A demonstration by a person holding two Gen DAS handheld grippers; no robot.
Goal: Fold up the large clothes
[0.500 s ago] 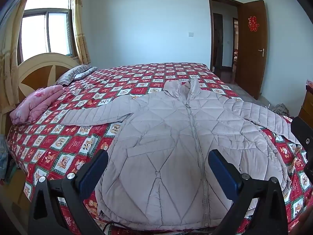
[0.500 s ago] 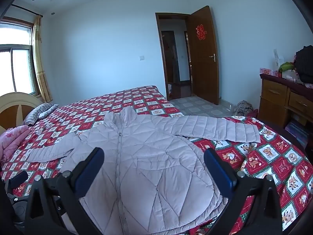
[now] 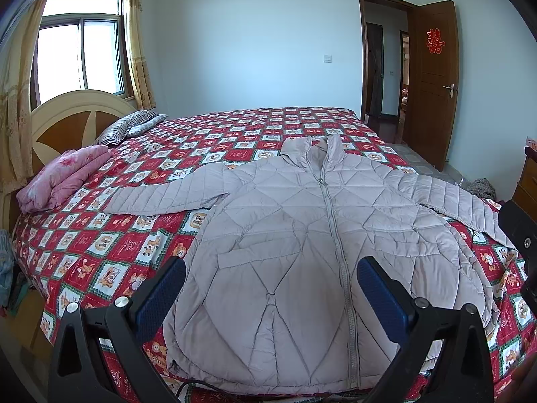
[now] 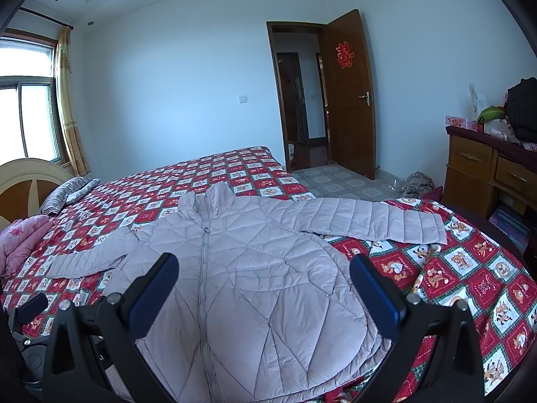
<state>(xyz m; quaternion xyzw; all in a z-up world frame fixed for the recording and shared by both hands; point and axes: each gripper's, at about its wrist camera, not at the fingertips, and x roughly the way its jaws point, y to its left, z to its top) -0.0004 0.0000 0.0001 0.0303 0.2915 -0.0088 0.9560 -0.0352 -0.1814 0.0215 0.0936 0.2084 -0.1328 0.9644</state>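
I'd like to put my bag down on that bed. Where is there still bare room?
The widest free stretch of bedspread lies beyond the jacket collar, toward the far edge. Another lies between its outstretched sleeve, the pink folded blanket and the near edge. The middle and near side are taken up by the jacket.

Bed (image 3: 134,235) (checkered cover) — jacket (image 3: 302,235) spread flat, pink blanket (image 3: 63,178), pillow (image 3: 127,126).

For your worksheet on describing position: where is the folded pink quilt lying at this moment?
In the left wrist view the folded pink quilt lies far left on the red patterned bedspread, beside the striped pillow, under the headboard.
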